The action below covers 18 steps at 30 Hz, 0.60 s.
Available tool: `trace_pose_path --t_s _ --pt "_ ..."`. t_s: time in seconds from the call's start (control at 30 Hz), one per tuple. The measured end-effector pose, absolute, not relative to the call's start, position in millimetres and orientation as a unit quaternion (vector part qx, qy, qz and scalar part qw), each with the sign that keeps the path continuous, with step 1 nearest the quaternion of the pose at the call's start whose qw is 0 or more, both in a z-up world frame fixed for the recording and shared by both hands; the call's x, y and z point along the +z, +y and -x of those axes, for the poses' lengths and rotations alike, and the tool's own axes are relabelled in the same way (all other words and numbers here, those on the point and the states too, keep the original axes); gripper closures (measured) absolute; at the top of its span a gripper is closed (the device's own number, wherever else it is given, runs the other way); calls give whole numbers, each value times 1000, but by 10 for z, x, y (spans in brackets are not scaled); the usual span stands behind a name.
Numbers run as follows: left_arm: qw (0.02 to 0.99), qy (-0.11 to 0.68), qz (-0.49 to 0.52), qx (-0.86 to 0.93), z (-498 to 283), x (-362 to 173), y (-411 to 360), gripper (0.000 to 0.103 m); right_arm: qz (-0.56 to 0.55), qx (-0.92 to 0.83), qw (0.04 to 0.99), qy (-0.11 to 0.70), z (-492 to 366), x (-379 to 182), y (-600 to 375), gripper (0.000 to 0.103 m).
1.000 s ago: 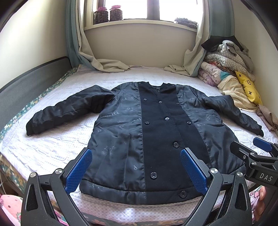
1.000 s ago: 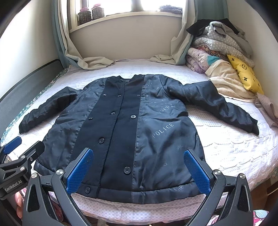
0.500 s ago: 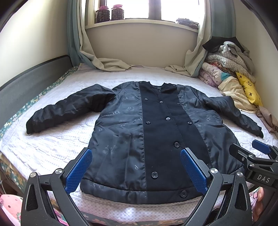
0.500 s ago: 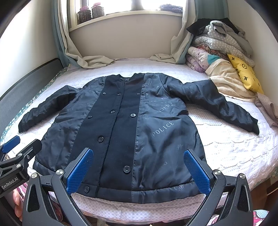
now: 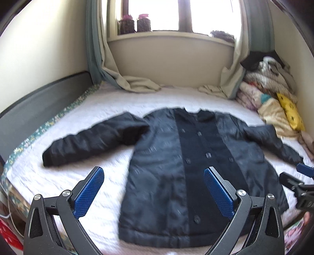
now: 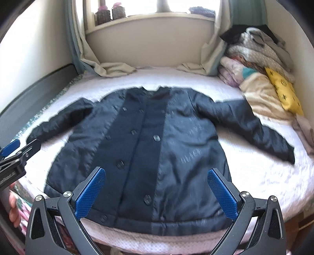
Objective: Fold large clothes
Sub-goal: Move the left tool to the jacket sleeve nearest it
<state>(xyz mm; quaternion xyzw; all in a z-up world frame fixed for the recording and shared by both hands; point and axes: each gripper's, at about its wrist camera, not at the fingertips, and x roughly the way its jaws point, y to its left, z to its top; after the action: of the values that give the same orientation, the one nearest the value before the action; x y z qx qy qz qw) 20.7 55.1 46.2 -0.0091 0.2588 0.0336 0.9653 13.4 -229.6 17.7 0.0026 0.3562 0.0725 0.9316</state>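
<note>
Daylight came from the window (image 5: 177,14), blown out to white glare in both views. Room was bright, shadows soft. Heavy motion blur smeared the coat (image 5: 196,157) and its buttons; lettering unreadable. Gripper fingers (image 6: 90,193) stayed sharp. Strong fisheye bending at the edges, with dark vignette in the corners.

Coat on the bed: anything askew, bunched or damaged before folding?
Nothing stands out. The coat lies flat on the bed, buttoned, both sleeves spread outward. Frames are motion-blurred, so small damage can't be ruled out. Left gripper and right gripper are open, holding nothing.
</note>
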Motion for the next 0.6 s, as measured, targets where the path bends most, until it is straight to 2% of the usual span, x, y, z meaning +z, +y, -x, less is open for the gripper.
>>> trace_pose_path --t_s 0.3,0.6 --pt "966 251 15 66 -909 827 993 1 24 61 951 301 -815 781 -2262 0" --pt "960 266 20 90 -1508 795 1297 1 -3 94 953 289 -1623 876 -2280 0"
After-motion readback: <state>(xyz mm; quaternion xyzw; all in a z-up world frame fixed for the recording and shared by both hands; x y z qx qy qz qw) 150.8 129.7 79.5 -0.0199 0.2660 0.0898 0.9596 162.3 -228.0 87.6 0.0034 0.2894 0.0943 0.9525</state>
